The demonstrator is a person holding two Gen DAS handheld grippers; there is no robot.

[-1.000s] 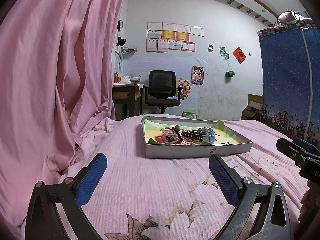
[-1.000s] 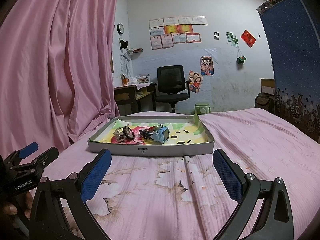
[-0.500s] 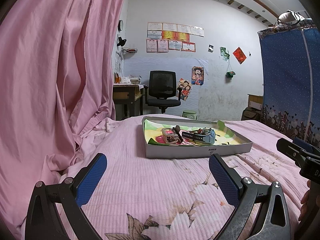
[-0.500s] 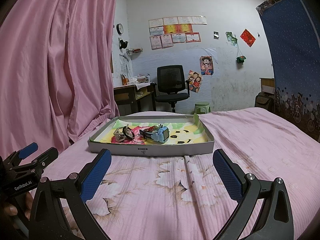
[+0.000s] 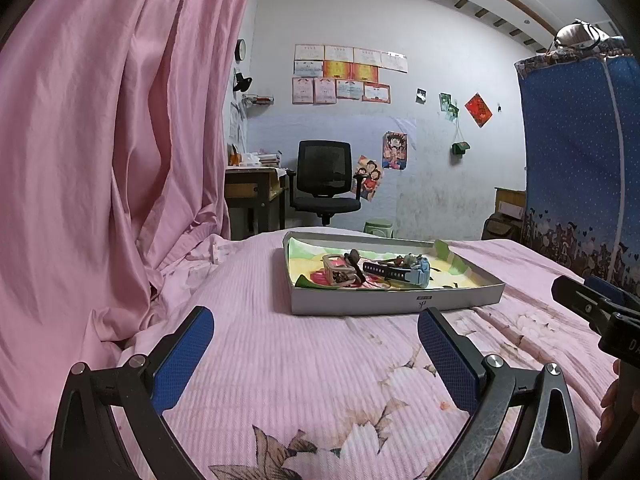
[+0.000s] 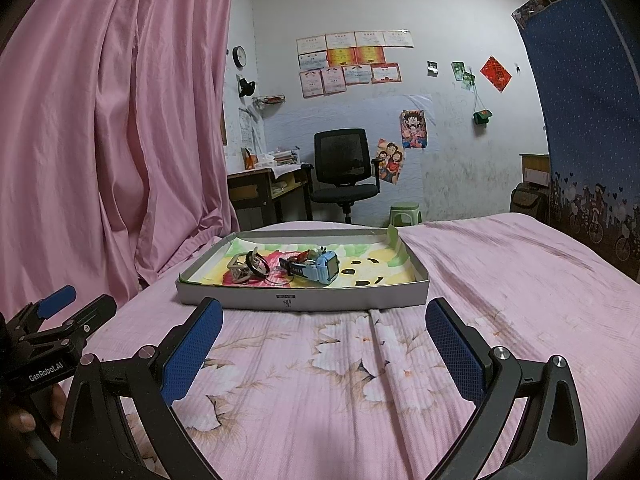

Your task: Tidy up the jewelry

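A shallow grey box tray (image 5: 360,304) (image 6: 304,302) lies on the pink bedspread ahead of both grippers. In it lie a light blue watch (image 5: 416,272) (image 6: 320,268), a small beige wire basket piece (image 5: 338,270) (image 6: 240,270), dark rings and thin hoops (image 6: 280,278). My left gripper (image 5: 316,356) is open and empty, low over the bed, short of the tray. My right gripper (image 6: 324,348) is open and empty, also short of the tray. Each gripper shows at the edge of the other's view, the right one (image 5: 592,300) and the left one (image 6: 60,312).
A pink curtain (image 5: 100,160) hangs close on the left. A blue fabric wardrobe (image 5: 580,160) stands on the right. Beyond the bed are a black office chair (image 5: 324,184), a desk (image 5: 252,188) and a green stool (image 6: 404,212).
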